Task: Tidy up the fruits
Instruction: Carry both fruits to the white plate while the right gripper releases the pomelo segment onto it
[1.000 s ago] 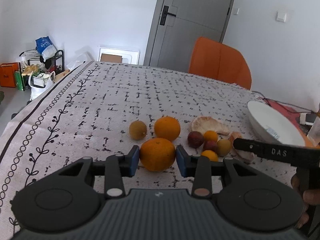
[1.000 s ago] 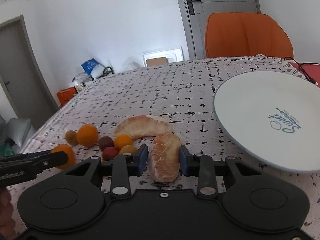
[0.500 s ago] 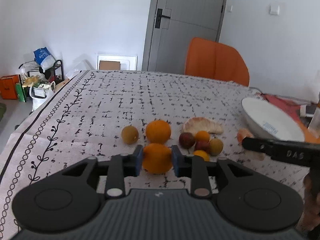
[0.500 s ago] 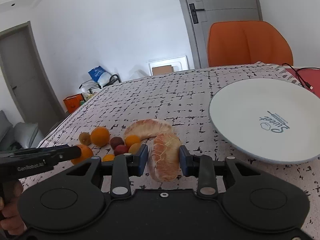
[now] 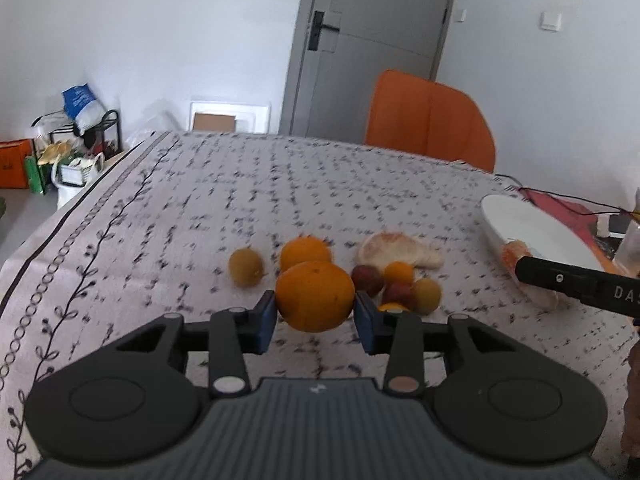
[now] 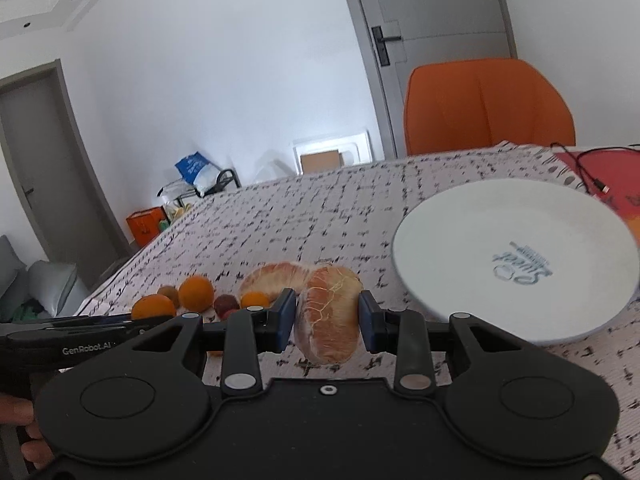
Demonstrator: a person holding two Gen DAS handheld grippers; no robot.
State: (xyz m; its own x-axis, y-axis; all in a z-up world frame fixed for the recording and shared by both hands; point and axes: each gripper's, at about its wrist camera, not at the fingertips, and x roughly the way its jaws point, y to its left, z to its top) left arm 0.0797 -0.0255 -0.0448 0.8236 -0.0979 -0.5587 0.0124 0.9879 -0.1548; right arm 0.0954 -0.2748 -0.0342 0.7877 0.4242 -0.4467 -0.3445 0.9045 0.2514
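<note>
The surface has a patterned cloth, and a white plate rests on its right part. The left tongs hold an orange above the cloth, near the small fruits. The right tongs hold a peeled pomelo piece just beside the plate.

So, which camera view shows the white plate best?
The right wrist view: the white plate shows almost its whole face, with the blue print readable as "Sweet". In the left wrist view the white plate appears only at the right edge, seen at a slant, partly hidden by the right hand-held gripper.
</note>
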